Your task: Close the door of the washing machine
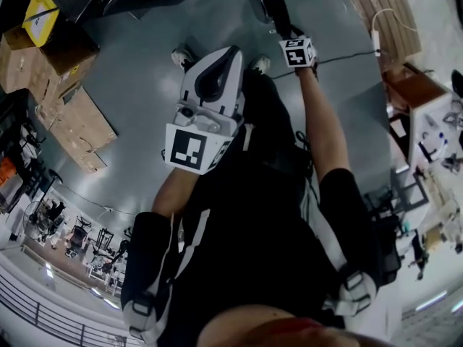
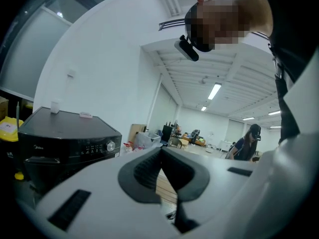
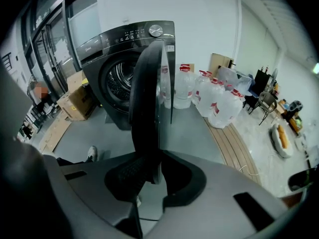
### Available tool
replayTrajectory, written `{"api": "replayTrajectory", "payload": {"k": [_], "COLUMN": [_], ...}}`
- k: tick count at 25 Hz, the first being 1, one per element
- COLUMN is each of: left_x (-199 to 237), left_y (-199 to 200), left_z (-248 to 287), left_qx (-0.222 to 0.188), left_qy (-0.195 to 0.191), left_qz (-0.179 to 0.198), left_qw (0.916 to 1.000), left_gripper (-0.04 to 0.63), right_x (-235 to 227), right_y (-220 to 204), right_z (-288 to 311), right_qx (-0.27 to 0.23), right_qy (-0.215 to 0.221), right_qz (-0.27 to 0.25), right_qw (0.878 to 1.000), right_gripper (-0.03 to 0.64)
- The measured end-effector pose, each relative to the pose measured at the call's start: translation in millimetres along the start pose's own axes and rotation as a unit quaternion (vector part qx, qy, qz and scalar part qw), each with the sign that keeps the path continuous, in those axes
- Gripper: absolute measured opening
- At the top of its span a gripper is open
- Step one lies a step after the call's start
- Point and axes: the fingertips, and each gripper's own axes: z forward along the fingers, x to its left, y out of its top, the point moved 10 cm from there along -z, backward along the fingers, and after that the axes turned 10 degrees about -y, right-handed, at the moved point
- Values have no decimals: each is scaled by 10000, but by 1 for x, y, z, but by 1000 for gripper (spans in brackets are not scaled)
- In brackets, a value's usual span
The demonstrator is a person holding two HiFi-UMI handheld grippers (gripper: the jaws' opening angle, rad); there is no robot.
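Nearby, water jugs (image 3: pixel 215 103) by washing machine (image 3: pixel 117 59); right gripper (image 3: pixel 155 158) clamped on door (image 3: pixel 148 98), left gripper (image 2: pixel 160 152), jaws together.

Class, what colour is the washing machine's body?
The washing machine is black, shown best in the right gripper view.

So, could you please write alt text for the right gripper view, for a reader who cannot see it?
The right gripper has its jaws clamped on the edge of the open door of a black washing machine, whose drum shows behind it. Large water bottles stand to the machine's right.
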Motion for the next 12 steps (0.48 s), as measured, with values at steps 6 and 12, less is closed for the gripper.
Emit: {"api": "replayTrajectory", "payload": {"k": [6, 12], "left_x": [27, 54], "left_y": [-5, -5], "left_z": [-21, -42], "left_qx": [-86, -42], "left_qy": [25, -112], "left_qz": [-75, -127], "left_qw": [9999, 9998], "left_gripper": [6, 6], "right_x": [28, 57], "right_y": [1, 2], "right_z": [-1, -1], "right_qx": [-39, 20], "right_qy": [-76, -251], "right_qz": [98, 471], "right_qw": [9999, 9986], "right_gripper": [66, 66]}}
